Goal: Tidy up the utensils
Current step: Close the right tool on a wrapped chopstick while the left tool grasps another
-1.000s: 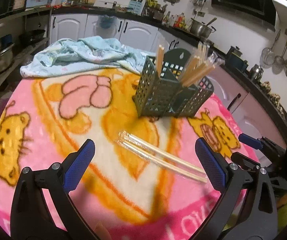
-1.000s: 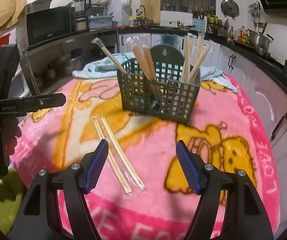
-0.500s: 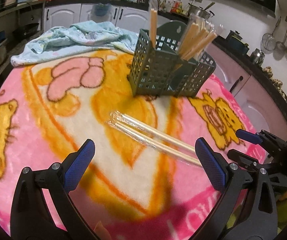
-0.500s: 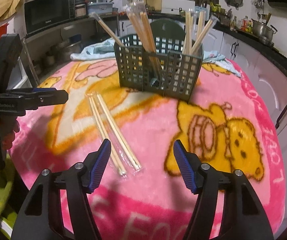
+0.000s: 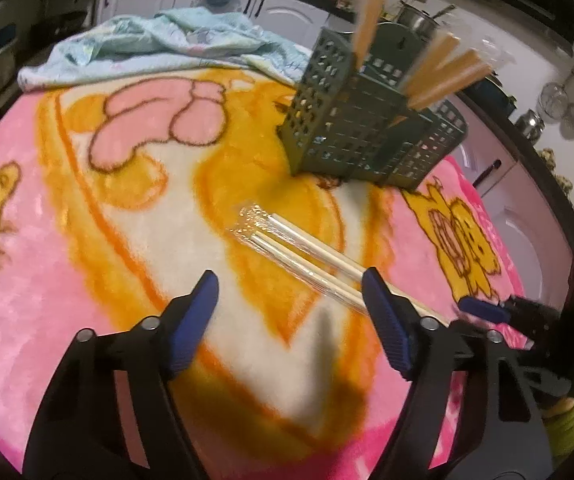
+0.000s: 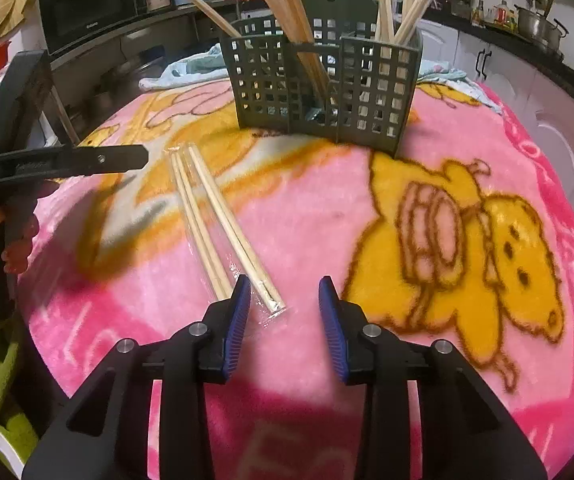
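Two pairs of wooden chopsticks in clear wrappers (image 5: 307, 252) lie side by side on the blanket, in front of a dark green slotted caddy (image 5: 367, 136) that holds several more wrapped chopsticks. My left gripper (image 5: 290, 280) hovers low over their middle. Its jaws are closing, and the chopsticks run under its right finger untouched. In the right wrist view the same pairs (image 6: 215, 216) point towards the caddy (image 6: 323, 88). My right gripper (image 6: 285, 282) is at their near ends, its jaws closing. The tip of the right-hand pair lies between them, beside the left pad, and is not pressed.
A pink and orange cartoon blanket (image 5: 47, 260) covers the round table. A crumpled light blue cloth (image 5: 159, 44) lies at its far edge. Kitchen counters, a microwave (image 6: 87, 12), pots and hanging ladles ring the table. A person's hand (image 6: 15, 240) holds the left tool.
Both grippers have sunk towards the blanket and drawn closer to the loose chopsticks. Both sets of jaws have narrowed, most of it in the last half second.
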Motion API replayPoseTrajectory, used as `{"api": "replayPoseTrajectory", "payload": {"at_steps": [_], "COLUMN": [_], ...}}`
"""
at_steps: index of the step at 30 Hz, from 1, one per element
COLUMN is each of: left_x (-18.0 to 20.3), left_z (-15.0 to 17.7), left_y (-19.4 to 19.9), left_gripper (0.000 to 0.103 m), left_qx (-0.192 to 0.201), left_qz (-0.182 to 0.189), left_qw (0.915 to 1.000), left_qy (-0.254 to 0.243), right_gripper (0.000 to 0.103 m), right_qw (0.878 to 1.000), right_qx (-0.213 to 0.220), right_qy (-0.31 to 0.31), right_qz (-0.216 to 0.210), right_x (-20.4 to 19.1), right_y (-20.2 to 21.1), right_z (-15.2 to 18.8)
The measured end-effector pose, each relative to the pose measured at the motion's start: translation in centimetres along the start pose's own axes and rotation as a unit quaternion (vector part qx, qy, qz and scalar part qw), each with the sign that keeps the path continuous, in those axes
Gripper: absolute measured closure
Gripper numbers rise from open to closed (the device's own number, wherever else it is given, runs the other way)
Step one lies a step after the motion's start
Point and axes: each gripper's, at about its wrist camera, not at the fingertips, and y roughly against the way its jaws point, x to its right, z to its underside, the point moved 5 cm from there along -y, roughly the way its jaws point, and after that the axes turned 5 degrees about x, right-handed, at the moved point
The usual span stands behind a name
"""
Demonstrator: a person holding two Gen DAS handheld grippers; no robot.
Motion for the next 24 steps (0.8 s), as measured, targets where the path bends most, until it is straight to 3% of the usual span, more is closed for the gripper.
{"api": "replayPoseTrajectory", "payload": {"at_steps": [9, 16, 24], "left_x": [-2.4, -3.4, -4.4], "left_z": [-0.7, -1.7, -2.3], "left_y": [-1.8, -2.8, -3.8], "left_gripper": [0.049, 0.055, 0.080], "left_qx": [-0.011, -0.009, -0.013], "left_qz": [0.008, 0.015, 0.006], "left_qw": [0.9984, 0.9964, 0.9953], "left_qy": [0.055, 0.082, 0.096], "right_gripper": [0.074, 0.086, 0.090], "right_qw": [1.000, 1.000, 0.999], "right_qx": [-0.011, -0.015, -0.013], "right_qy": [0.005, 0.013, 0.001], "right_qz": [-0.011, -0.016, -0.033], "right_x": [-0.3, -0.6, -0.4], "right_y": [-1.0, -1.1, -0.4], "right_z": [0.6, 1.0, 0.8]}}
